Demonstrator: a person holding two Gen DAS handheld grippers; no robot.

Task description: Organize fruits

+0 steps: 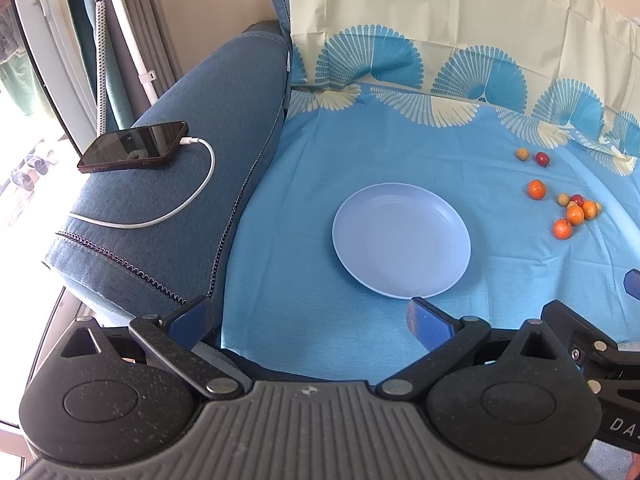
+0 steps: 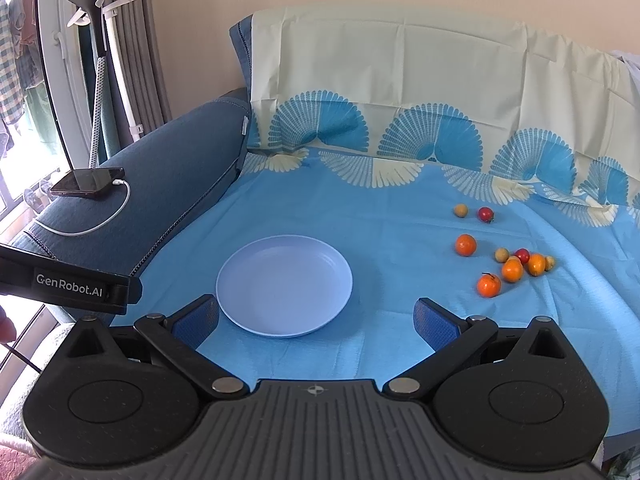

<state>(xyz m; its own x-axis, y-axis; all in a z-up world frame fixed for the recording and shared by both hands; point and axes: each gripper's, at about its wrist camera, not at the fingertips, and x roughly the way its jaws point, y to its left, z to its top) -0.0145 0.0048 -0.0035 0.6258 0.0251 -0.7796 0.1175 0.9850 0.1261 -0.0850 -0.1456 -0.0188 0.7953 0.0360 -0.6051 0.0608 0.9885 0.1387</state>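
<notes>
A pale blue plate (image 1: 401,240) lies empty on the blue cloth; it also shows in the right wrist view (image 2: 284,285). Several small fruits lie to its right: an orange one (image 2: 465,245), a cluster of orange, red and tan ones (image 2: 513,270), and a tan (image 2: 461,211) and red (image 2: 486,214) pair farther back. The cluster also shows in the left wrist view (image 1: 575,214). My left gripper (image 1: 308,316) is open and empty, near the plate's front edge. My right gripper (image 2: 316,320) is open and empty, in front of the plate.
A blue sofa arm (image 1: 168,208) on the left carries a phone (image 1: 134,147) with a white charging cable (image 1: 188,204). A patterned cloth drapes the backrest (image 2: 400,92). A clothes steamer stand (image 2: 100,40) and curtains stand at the far left.
</notes>
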